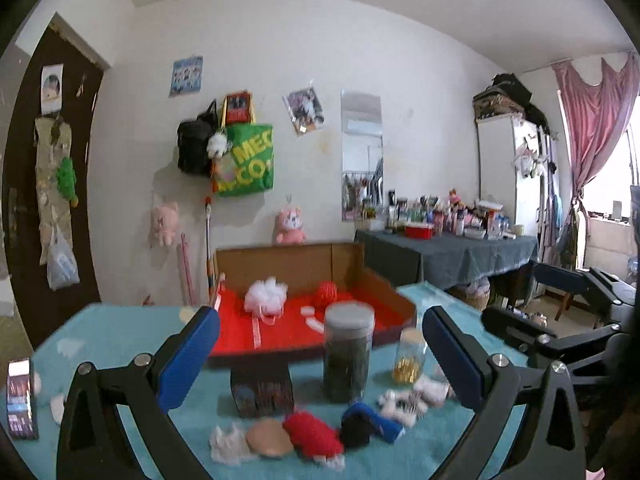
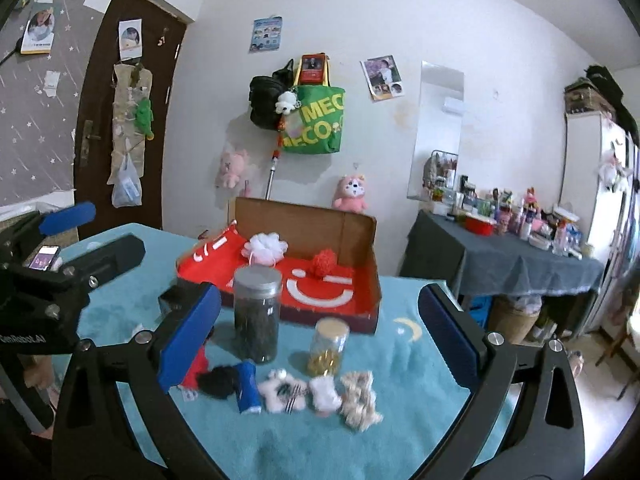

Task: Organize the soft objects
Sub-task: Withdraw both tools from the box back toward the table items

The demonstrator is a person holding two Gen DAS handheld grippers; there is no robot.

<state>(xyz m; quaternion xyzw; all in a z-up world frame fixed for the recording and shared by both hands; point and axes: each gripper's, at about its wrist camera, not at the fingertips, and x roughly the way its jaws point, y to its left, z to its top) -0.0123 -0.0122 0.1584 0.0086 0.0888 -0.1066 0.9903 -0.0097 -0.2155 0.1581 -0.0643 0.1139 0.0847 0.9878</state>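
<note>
Two fluffy puffs lie inside the open cardboard box with red lining (image 2: 362,240): one white mesh pompom (image 2: 265,247) and one red yarn ball (image 2: 324,263). Two jars stand before it, a tall dark-filled jar (image 2: 256,318) and a short gold-filled jar (image 2: 328,346). A row of small plush pieces (image 2: 320,394) lies near the edge of the teal fleece tablecloth (image 2: 400,432). The left gripper (image 1: 320,360) and the right gripper (image 2: 320,344) both gape wide, empty.
</note>
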